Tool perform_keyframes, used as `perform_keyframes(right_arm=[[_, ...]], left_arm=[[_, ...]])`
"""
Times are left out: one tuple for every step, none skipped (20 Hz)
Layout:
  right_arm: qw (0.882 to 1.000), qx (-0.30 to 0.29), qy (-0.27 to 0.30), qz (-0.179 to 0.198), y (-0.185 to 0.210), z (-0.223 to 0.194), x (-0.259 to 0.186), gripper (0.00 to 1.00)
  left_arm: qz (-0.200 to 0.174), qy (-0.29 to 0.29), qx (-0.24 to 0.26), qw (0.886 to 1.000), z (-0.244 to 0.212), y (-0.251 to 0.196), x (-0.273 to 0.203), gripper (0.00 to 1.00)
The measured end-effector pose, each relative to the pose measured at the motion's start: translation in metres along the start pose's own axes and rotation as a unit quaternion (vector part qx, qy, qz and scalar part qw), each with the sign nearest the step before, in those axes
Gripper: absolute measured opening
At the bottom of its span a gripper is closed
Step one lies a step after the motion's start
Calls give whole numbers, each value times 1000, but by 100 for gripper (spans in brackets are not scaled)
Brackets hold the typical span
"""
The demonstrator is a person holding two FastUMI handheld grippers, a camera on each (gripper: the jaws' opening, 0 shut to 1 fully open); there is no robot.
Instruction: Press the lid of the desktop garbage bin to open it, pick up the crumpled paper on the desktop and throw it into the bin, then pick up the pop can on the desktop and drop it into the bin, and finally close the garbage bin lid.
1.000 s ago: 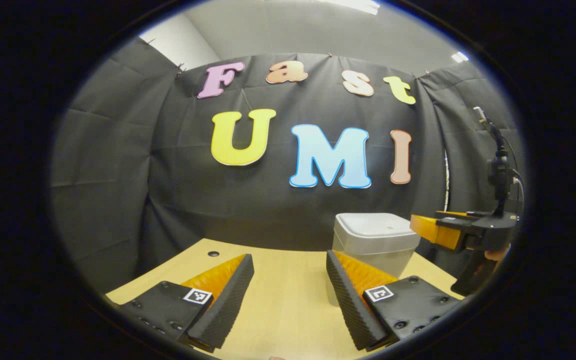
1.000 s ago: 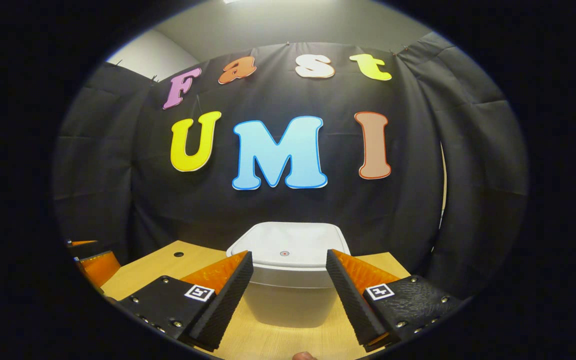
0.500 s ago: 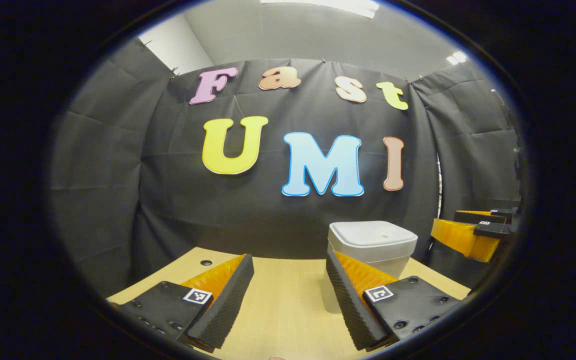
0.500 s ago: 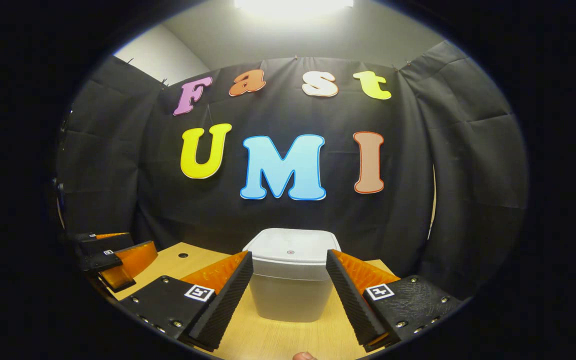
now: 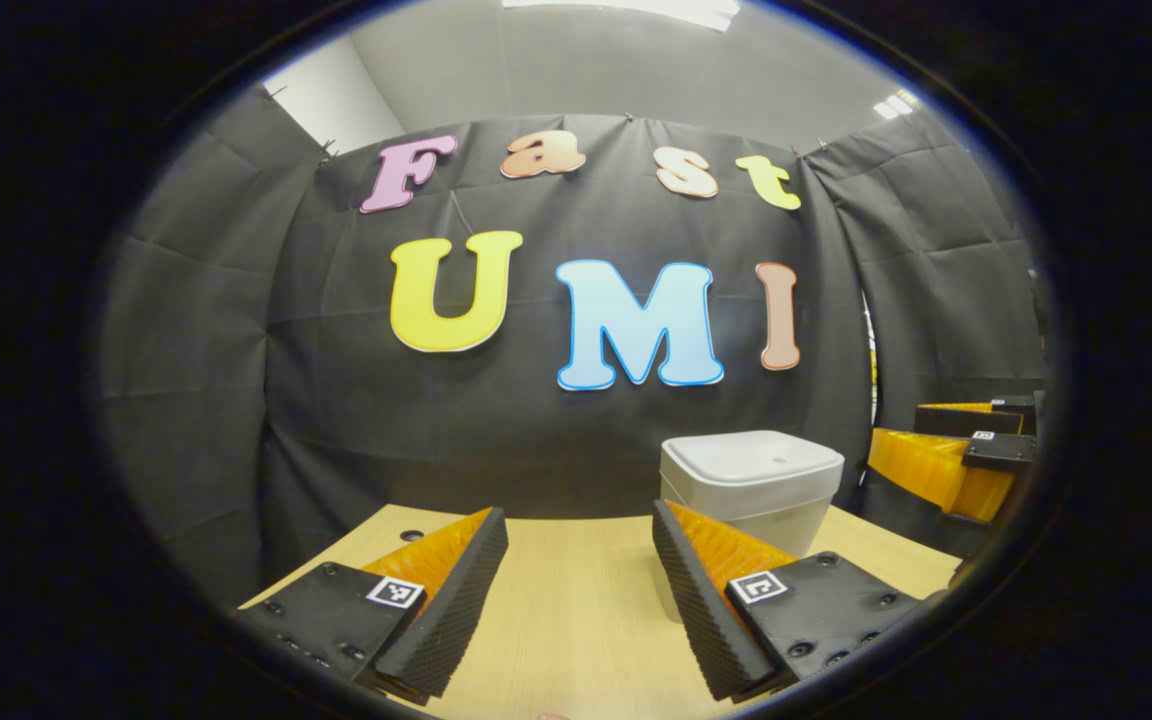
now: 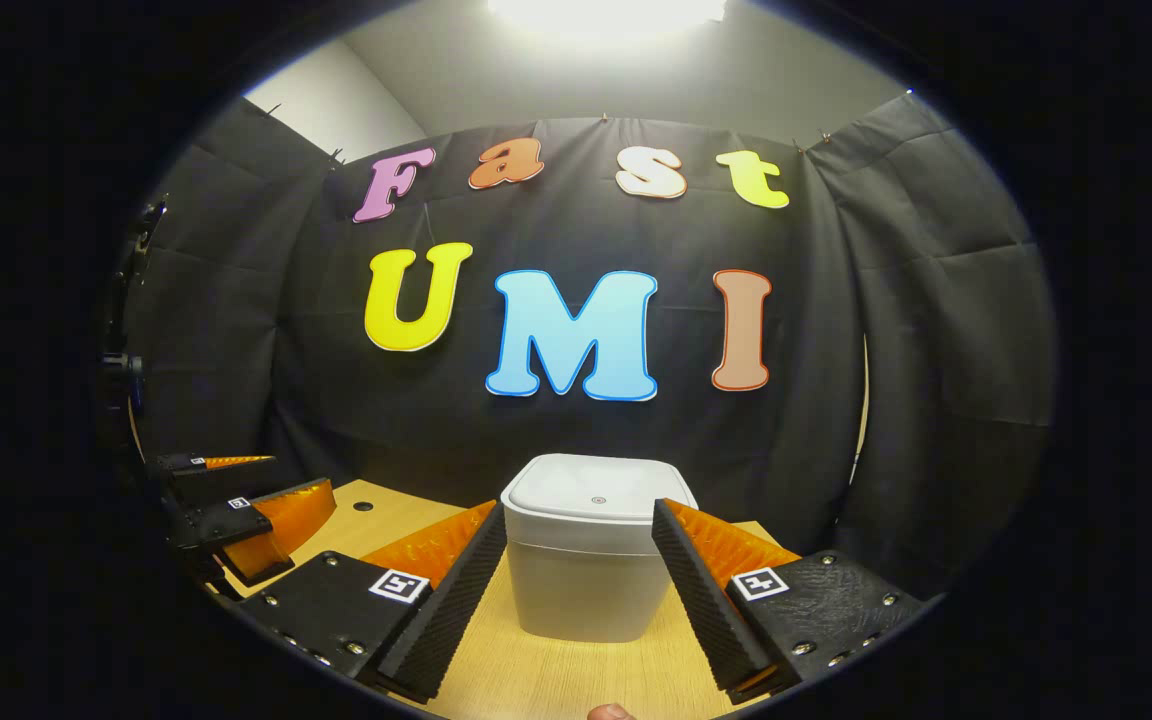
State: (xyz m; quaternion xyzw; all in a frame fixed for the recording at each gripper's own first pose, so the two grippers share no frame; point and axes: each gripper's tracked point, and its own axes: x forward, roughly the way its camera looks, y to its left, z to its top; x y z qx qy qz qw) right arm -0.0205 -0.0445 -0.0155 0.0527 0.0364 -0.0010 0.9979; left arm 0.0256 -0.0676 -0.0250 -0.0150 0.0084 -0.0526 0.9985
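A white desktop garbage bin (image 6: 591,550) stands on the wooden desk with its lid (image 6: 598,490) down. In the right gripper view it sits straight ahead, beyond my open right gripper (image 6: 576,570), with a stretch of desk between. In the left gripper view the bin (image 5: 751,490) is right of centre, past my open left gripper (image 5: 576,570), which holds nothing. The right gripper (image 5: 946,465) appears at the right edge of the left gripper view, and the left gripper (image 6: 246,510) at the left edge of the right gripper view.
The light wooden desk (image 5: 576,620) runs back to the black cloth wall. A small dark hole (image 6: 364,506) marks the desk's far left. A dark stand (image 6: 126,330) rises at the left edge of the right gripper view.
The right gripper has drawn back from the bin, which now looks smaller and lower in its view. In the left gripper view the right gripper slid toward the right edge.
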Motion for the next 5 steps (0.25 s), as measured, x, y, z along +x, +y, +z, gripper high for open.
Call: perform_keyframes(right_arm=[[1000,-3,1,-3,0,0,1,94],[1000,-6,1,-4,3,0,2,94],[1000,-8,3,-4,5,-1,2,94],[1000,-9,3,-4,7,-1,2,94],[1000,-10,4,-6,8,0,2,94]], left_arm=[[-2,-3,1,1000,2,1,1,95],[-5,-7,2,1000,3,2,4,96],[-7,-10,3,1000,4,3,5,96],[-8,-13,5,1000,-1,8,1,95],[-12,-14,4,1000,0,8,2,95]])
